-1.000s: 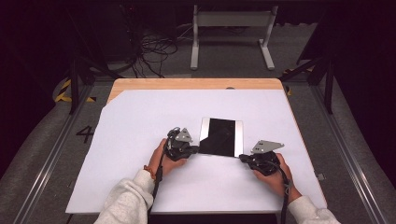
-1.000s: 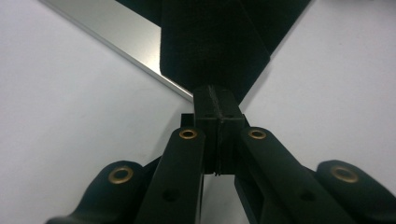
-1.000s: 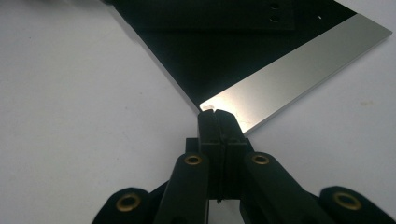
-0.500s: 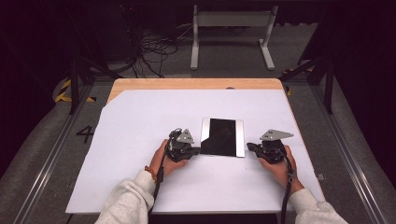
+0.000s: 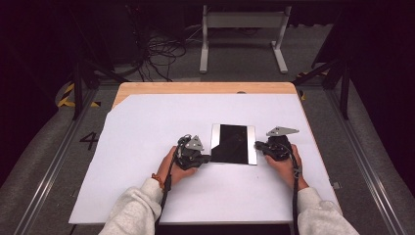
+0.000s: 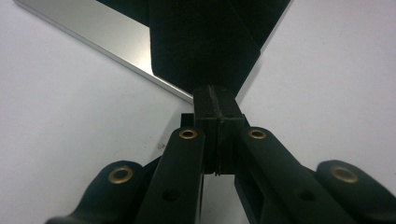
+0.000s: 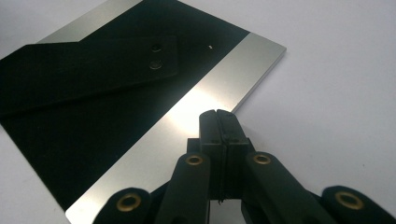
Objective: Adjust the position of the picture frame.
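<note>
A flat rectangular picture frame (image 5: 234,143) lies back-up on the white table cover, black in the middle with silver strips along two sides. Its black fold-out stand (image 7: 93,65), fixed with two rivets, lies flat on the back. My left gripper (image 5: 208,157) is shut with nothing in it, its tips at the frame's near left corner (image 6: 140,51). Across the frame, my right gripper (image 5: 258,145) is shut too and holds nothing. In the right gripper view, my right gripper (image 7: 218,119) has its closed tips against the silver strip (image 7: 187,121) on the frame's right edge.
The white cover (image 5: 147,127) spreads over a wooden table (image 5: 195,87), with bare room to the left and beyond the frame. Cables (image 5: 156,54) and a metal stand (image 5: 242,29) are on the floor past the far edge. Dark rails run along both sides.
My right gripper has moved away from the person, from below the frame's near right corner up to its right edge. The left gripper has kept still.
</note>
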A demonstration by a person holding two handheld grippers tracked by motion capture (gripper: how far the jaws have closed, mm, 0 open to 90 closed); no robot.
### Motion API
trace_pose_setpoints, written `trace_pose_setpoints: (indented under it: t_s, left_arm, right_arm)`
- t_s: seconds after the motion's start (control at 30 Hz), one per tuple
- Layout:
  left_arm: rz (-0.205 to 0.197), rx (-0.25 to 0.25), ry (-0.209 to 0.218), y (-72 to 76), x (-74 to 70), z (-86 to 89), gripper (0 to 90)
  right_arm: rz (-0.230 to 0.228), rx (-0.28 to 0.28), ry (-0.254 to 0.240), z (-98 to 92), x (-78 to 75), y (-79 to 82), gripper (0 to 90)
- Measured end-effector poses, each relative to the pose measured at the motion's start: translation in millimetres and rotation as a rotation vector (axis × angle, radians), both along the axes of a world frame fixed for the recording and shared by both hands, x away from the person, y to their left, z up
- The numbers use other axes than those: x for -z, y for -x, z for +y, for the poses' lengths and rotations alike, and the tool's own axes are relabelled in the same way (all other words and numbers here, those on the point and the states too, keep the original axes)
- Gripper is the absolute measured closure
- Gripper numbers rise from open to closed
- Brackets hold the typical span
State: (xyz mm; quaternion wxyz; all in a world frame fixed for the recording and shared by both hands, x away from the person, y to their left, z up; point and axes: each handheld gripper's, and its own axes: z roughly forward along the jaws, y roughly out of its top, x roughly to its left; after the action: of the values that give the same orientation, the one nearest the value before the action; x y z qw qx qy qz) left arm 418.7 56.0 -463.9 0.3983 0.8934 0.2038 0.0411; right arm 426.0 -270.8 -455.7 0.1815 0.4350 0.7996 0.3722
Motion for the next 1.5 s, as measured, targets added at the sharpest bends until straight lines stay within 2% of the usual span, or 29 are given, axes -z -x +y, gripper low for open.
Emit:
trace_pose_setpoints:
  t_s: [0.1, 0.17, 0.43, 0.77, 0.87, 1.0, 1.2, 1.3, 1.5]
  left_arm:
    - [0.014, 0.002, 0.009, -0.5, 0.3, 1.3, 89.9]
    - [0.032, 0.017, 0.022, -1.1, 0.9, 2.4, 90.0]
    - [0.061, 0.045, 0.028, -1.0, 0.8, 3.1, 90.0]
    - [0.067, 0.088, 0.010, 3.9, -0.7, -1.1, 90.0]
    - [0.075, 0.086, 0.021, 4.6, 0.0, -1.9, 90.0]
    - [0.067, 0.087, 0.009, 8.0, -0.8, -4.7, 90.0]
    - [0.071, 0.088, 0.012, 9.7, -0.5, -6.0, 90.0]
    - [0.048, 0.088, -0.002, 11.9, -1.6, -8.6, 89.9]
    - [0.043, 0.088, -0.013, 15.0, -2.3, -11.7, 89.9]
  right_arm:
    - [0.015, -0.004, -0.022, -2.4, 0.4, -1.7, 90.0]
    - [0.006, -0.005, -0.003, -0.9, -0.2, -1.6, 90.0]
    - [0.020, -0.011, -0.013, -1.6, -0.6, -10.9, 90.0]
    - [0.021, -0.038, -0.012, 1.1, -0.6, -23.0, 90.0]
    - [0.015, -0.038, -0.007, 2.7, -0.5, -25.6, 90.0]
    - [-0.011, -0.039, 0.026, 8.3, -0.6, -28.6, 90.0]
    - [-0.013, -0.038, 0.023, 10.4, -0.2, -32.2, 90.0]
    - [-0.018, -0.030, 0.040, 14.1, -0.7, -32.9, 90.0]
    - [-0.021, -0.016, 0.045, 18.0, -0.6, -36.6, 90.0]
